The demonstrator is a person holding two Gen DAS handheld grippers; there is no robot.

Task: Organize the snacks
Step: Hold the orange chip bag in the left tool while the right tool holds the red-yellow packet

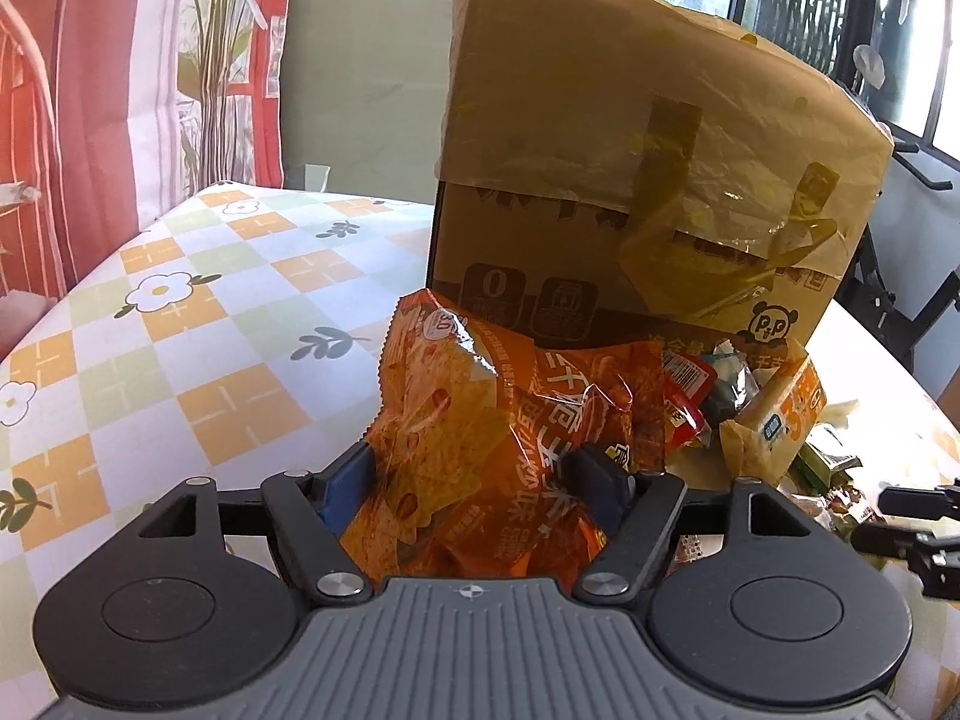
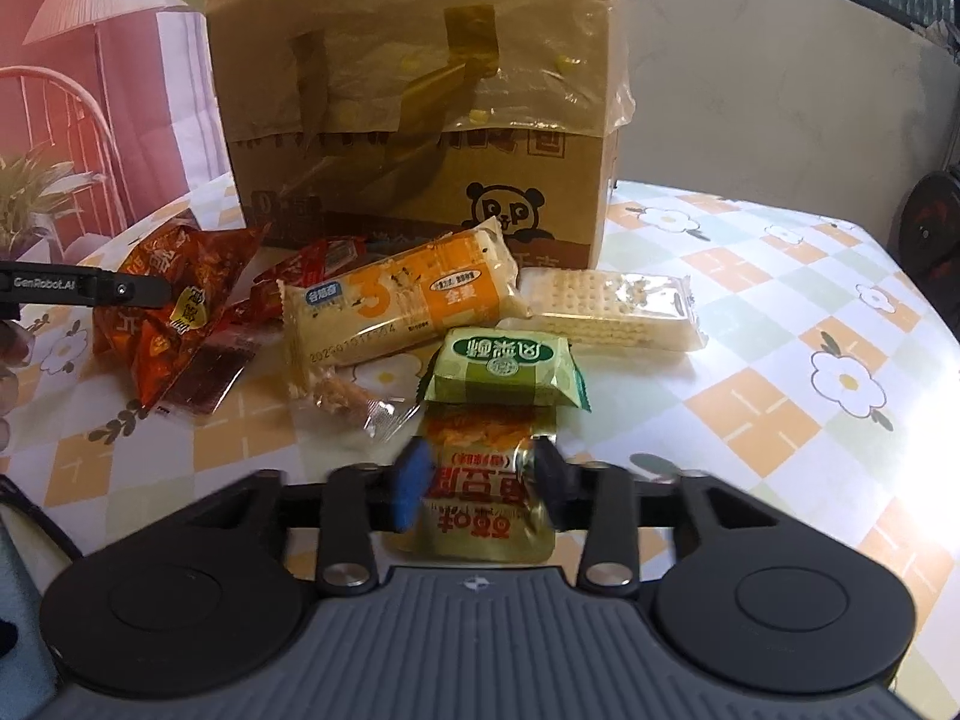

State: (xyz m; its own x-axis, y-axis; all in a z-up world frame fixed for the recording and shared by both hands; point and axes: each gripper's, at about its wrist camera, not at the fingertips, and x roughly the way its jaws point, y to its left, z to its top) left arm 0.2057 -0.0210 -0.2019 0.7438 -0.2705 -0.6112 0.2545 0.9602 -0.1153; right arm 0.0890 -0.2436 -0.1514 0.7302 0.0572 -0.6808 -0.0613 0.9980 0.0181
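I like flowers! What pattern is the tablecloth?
Orange, green and white checks with white flowers on the tablecloth; right wrist view.

"GenRobot.AI" is showing on the left gripper's arm (image 2: 84,291); a "P&P" panda logo and a "0" icon are showing on the cardboard box (image 1: 600,180); "3" on the orange cracker pack (image 2: 402,306).

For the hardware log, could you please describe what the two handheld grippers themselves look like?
The left gripper and right gripper look identical: a ribbed grey body with a small crosshair mark, flanked by two round black housings, black linkage arms with silver pivot pins, and blue finger pads. In the right wrist view, the left gripper's black finger bears white "GenRobot.AI" lettering. No sleeves show.
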